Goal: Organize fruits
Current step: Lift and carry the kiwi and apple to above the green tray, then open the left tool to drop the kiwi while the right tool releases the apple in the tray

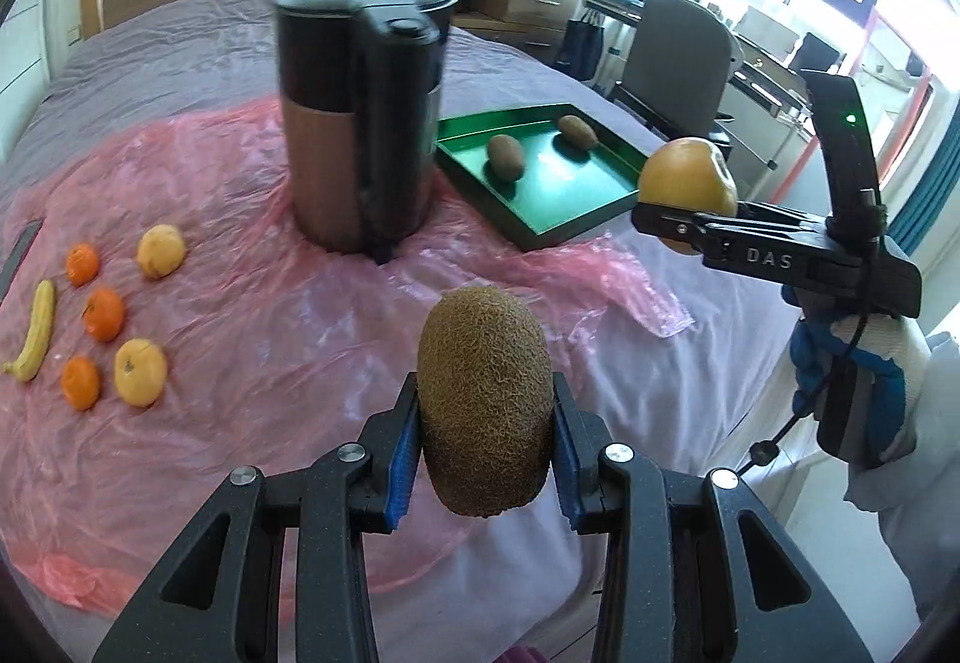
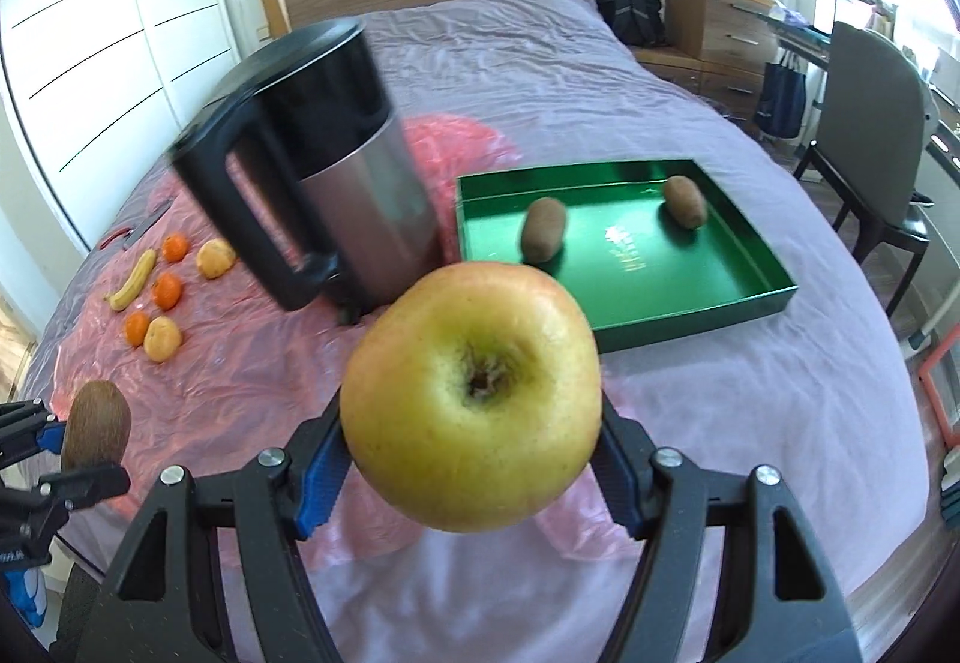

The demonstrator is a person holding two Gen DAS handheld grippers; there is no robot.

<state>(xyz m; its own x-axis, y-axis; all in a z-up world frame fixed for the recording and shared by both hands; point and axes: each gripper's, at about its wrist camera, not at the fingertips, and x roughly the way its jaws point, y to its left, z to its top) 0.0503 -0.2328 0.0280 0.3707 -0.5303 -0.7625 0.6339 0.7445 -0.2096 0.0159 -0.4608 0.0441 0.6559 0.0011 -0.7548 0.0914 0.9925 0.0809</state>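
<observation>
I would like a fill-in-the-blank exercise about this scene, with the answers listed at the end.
1. The left gripper holds a ____ between its jaws.
2. The right gripper holds a yellow ____.
3. The green tray contains ____ kiwis.
4. Between the tray and the loose fruit stands a ____, with a black handle.

Missing words: kiwi; apple; two; kettle

Your two wrist cameras look forward across the bed (image 1: 180, 63), close above it.
Both share the kettle (image 1: 360, 123) and green tray (image 2: 750, 297).
</observation>
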